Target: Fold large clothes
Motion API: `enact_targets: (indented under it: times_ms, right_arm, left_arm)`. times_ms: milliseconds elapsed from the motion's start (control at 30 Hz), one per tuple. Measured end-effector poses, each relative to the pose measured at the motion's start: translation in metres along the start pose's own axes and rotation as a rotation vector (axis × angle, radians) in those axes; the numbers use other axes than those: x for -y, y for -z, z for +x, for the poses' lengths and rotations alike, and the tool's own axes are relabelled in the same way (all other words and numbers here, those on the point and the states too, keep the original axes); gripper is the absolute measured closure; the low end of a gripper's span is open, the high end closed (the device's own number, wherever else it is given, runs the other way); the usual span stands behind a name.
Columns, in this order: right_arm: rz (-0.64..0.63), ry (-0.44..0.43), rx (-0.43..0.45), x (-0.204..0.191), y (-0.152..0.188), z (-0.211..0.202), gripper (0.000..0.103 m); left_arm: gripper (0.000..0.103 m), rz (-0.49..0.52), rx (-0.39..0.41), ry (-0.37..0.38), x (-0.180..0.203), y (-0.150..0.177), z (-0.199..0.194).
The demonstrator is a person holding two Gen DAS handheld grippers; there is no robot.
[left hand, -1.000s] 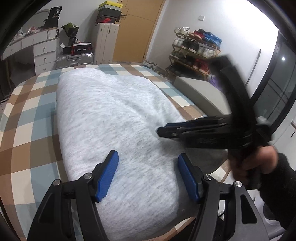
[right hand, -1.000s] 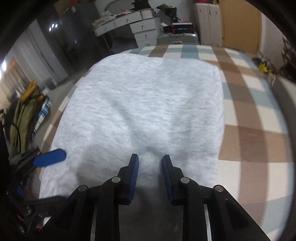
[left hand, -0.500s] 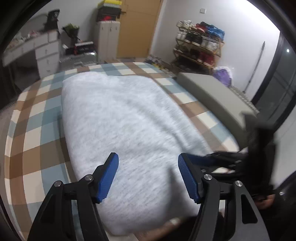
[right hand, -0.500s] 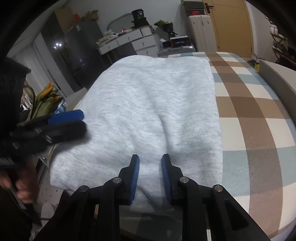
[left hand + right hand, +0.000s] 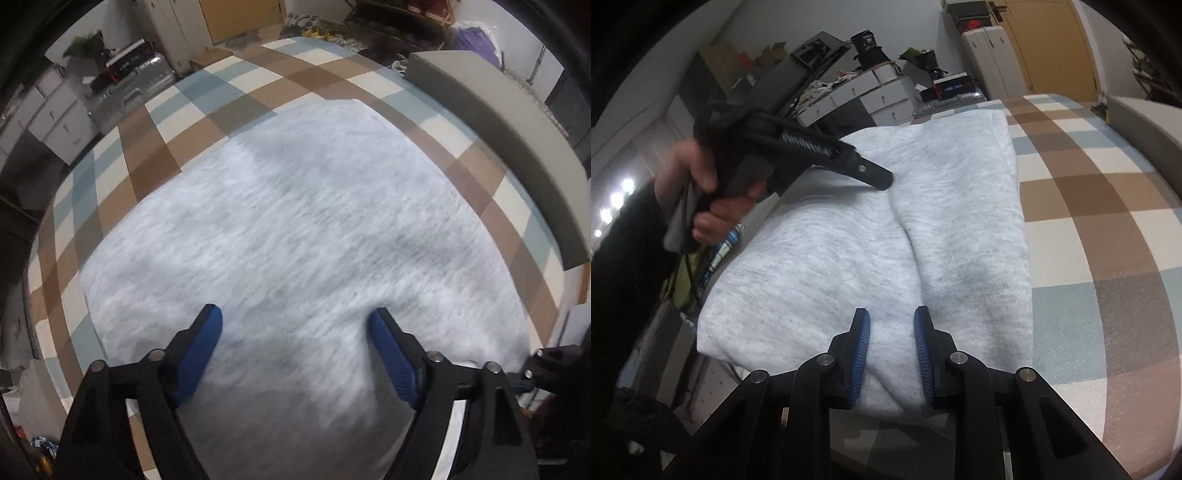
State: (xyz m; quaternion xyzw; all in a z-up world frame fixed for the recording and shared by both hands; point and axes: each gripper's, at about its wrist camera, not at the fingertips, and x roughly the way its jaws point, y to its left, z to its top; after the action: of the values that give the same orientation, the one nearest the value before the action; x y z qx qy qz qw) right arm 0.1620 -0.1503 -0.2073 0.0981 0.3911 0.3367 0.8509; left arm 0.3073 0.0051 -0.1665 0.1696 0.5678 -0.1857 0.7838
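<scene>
A folded grey sweatshirt [image 5: 879,236] lies flat on a bed covered by a checked sheet [image 5: 1108,229] of brown, cream and pale blue squares, with its near edge at the edge of the mattress. The left gripper [image 5: 295,325] points steeply down over the near half of the sweatshirt; its jaws are opening, and stand wide, with only flat cloth beneath the blue pads [image 5: 201,347] and nothing pinched between them. In the right wrist view the same tool shows at the left, a hand [image 5: 705,192] wrapped round its black handle, its tip over the far part of the cloth; whether that tip touches the fabric cannot be told. The right gripper [image 5: 891,325] sits low at the near edge of the sweatshirt, its jaws narrowed to a small gap. Grey cloth shows in that gap, close to a crease that runs up the middle, but whether the pads press on it cannot be told.
</scene>
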Motion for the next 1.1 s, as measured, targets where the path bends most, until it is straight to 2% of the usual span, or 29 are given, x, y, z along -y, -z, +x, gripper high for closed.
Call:
enact_targets:
  times_ms: [100, 167, 267, 333, 367, 433, 500, 533, 567, 600, 700, 733, 867, 933, 1000, 1100]
  right_arm:
    - [0.059, -0.049, -0.043, 0.008, -0.018, -0.010, 0.079]
    - [0.092, -0.077, 0.020, 0.015, -0.043, -0.026, 0.077]
    - [0.058, -0.032, 0.090, 0.014, -0.097, -0.031, 0.077]
    - [0.009, 0.011, 0.086, 0.012, -0.136, -0.010, 0.077]
    - [0.005, 0.032, 0.068, 0.015, -0.154, 0.006, 0.077]
    - [0.037, 0.085, 0.006, 0.026, -0.185, 0.047, 0.077]
    - [0.059, 0.146, -0.075, 0.038, -0.199, 0.094, 0.077]
    - [0.063, 0.169, -0.139, 0.045, -0.200, 0.115, 0.083]
    - [0.054, 0.193, -0.245, 0.053, -0.194, 0.145, 0.084]
    - [0.034, 0.190, -0.192, 0.055, -0.195, 0.142, 0.090]
    - [0.060, 0.211, -0.255, 0.056, -0.197, 0.128, 0.092]
    - [0.076, 0.198, -0.237, 0.052, -0.192, 0.109, 0.086]
    - [-0.015, 0.136, -0.137, 0.014, -0.146, 0.030, 0.087]
    - [-0.046, 0.095, -0.122, -0.004, -0.117, 0.004, 0.087]
    - [-0.080, 0.038, -0.124, -0.021, -0.086, -0.011, 0.087]
    - [-0.104, 0.077, -0.133, -0.032, -0.048, -0.010, 0.087]
  left_arm:
    - [0.020, -0.008, 0.043, -0.007, 0.002, 0.007, 0.002]
    - [0.020, -0.002, 0.076, 0.005, 0.000, 0.011, -0.002]
    - [0.020, -0.015, 0.130, 0.021, -0.004, 0.020, -0.008]
    - [0.020, -0.024, 0.162, 0.029, -0.005, 0.027, -0.009]
    - [0.020, -0.026, 0.170, 0.032, -0.003, 0.015, -0.013]
    - [0.020, -0.034, 0.195, 0.043, -0.005, 0.016, -0.013]
    - [0.020, -0.036, 0.211, 0.048, -0.006, 0.012, -0.013]
    - [0.020, -0.041, 0.218, 0.054, -0.007, 0.012, -0.013]
    - [0.020, -0.048, 0.222, 0.057, -0.009, 0.011, -0.013]
    - [0.020, -0.050, 0.229, 0.061, -0.009, 0.012, -0.014]
    - [0.020, -0.041, 0.241, 0.049, -0.007, 0.012, -0.014]
    - [0.020, -0.045, 0.243, 0.051, -0.008, 0.013, -0.015]
    - [0.020, -0.076, 0.244, 0.072, -0.009, 0.024, -0.042]
    - [0.020, -0.105, 0.271, 0.099, -0.006, 0.041, -0.068]
    - [0.020, -0.088, 0.322, 0.177, 0.005, 0.071, -0.097]
    - [0.020, -0.091, 0.361, 0.149, 0.024, 0.115, -0.108]
